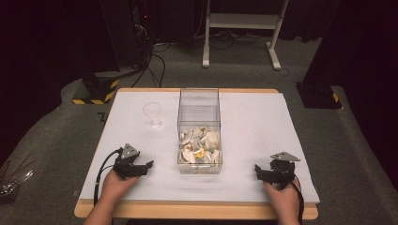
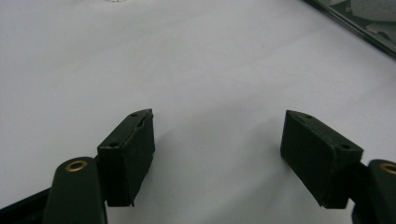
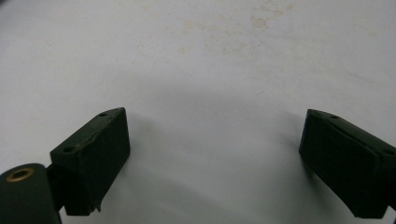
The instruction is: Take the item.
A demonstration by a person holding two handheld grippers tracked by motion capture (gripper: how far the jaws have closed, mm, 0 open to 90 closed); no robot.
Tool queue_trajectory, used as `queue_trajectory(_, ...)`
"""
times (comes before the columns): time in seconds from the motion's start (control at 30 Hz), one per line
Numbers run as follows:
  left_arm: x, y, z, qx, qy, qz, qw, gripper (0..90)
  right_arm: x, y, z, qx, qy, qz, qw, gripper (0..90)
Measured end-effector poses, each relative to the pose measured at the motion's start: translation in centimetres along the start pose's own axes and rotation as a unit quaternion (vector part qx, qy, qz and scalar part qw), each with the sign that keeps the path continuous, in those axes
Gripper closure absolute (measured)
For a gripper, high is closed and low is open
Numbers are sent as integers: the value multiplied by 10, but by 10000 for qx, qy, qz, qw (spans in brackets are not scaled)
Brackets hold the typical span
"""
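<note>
Both grippers rest low on the white table (image 1: 253, 122) with nothing in them: my left gripper (image 1: 146, 167) has its jaws spread wide over bare white surface, and in the left gripper view (image 2: 217, 154) the gap between the two black pads is empty. My right gripper (image 1: 259, 172) is likewise wide open, and in the right gripper view (image 3: 215, 163) its jaws stand apart over a faintly stained patch of the tabletop. Between them, nearer my left one, stands the clear plastic box (image 1: 199, 105), an open-topped, tall-walled container set lengthwise down the middle of the table. Its near half holds a heap of pale shells (image 1: 201, 146), whitish and cream with one yellowish piece among them; the far half looks empty. A corner of that box shows at the upper right of the left gripper view (image 2: 359, 28). Left of the box and just beyond my left gripper, a small clear glass (image 1: 152, 114) stands upright, apart from the box. I can read no label or brand on the box, the glass or the grippers; a dark mark at the table's left edge is too small to make out. Beyond the table, yellow-and-black hazard tape (image 1: 96, 101) marks a stand base on the grey floor.
</note>
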State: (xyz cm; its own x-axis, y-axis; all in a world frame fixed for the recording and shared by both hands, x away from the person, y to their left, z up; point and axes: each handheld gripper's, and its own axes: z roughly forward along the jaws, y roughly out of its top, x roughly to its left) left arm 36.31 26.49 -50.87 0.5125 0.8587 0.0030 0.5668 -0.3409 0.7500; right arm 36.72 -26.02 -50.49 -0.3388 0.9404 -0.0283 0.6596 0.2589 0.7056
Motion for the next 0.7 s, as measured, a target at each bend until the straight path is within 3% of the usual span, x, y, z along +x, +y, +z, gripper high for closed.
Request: queue_trajectory(0.7, 0, 0, 0, 7, 20, -2, 10000, 264, 0, 0, 0, 1, 11, 4, 10000, 87)
